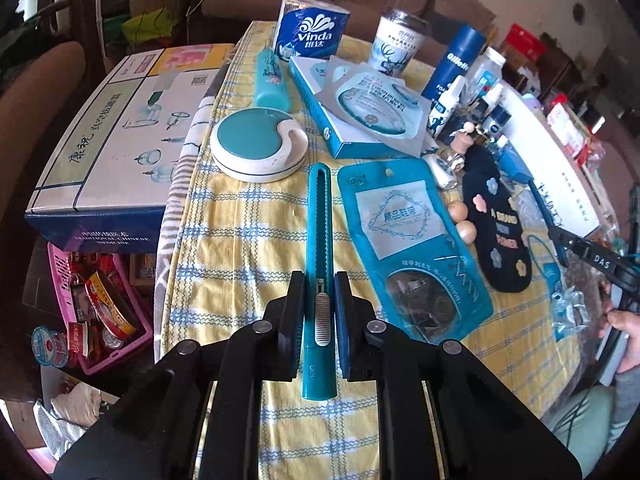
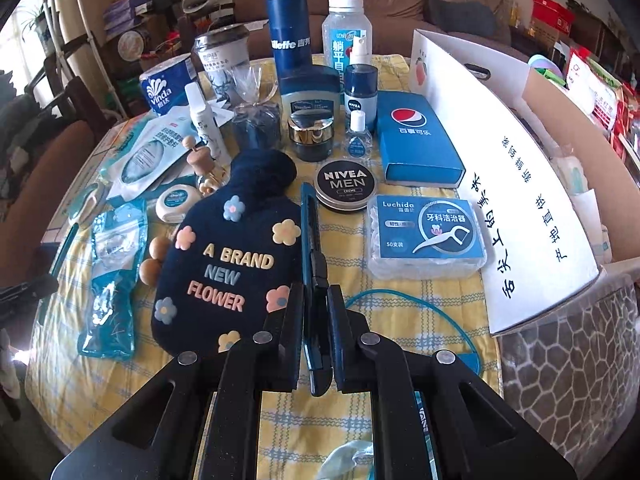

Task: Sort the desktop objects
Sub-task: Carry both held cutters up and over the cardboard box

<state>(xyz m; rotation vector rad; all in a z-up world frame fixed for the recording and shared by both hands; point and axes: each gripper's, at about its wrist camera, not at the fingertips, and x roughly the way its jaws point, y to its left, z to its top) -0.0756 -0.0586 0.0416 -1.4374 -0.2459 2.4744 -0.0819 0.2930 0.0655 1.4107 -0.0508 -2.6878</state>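
My left gripper [image 1: 320, 280] is shut on a teal utility knife [image 1: 318, 220], its pads pressing both sides near the slider; the knife points away over the yellow checked tablecloth [image 1: 248, 248]. My right gripper [image 2: 316, 290] is shut on a dark blue utility knife [image 2: 310, 220], which runs forward between a navy "A BRAND NEW FLOWER" pouch [image 2: 224, 264] and a box of dental floss picks [image 2: 428, 232]. Both knives look lifted slightly off the cloth.
The far half of the table is crowded: a tissue pack [image 1: 310, 30], a round teal-and-white case [image 1: 256, 144], a teal packet [image 1: 412, 248], a Gillette can [image 2: 288, 40], a Nivea tin [image 2: 344, 186] and a Pepsi box [image 2: 416, 140]. A white carton [image 2: 512, 184] stands at the right, a large box [image 1: 112, 140] at the left.
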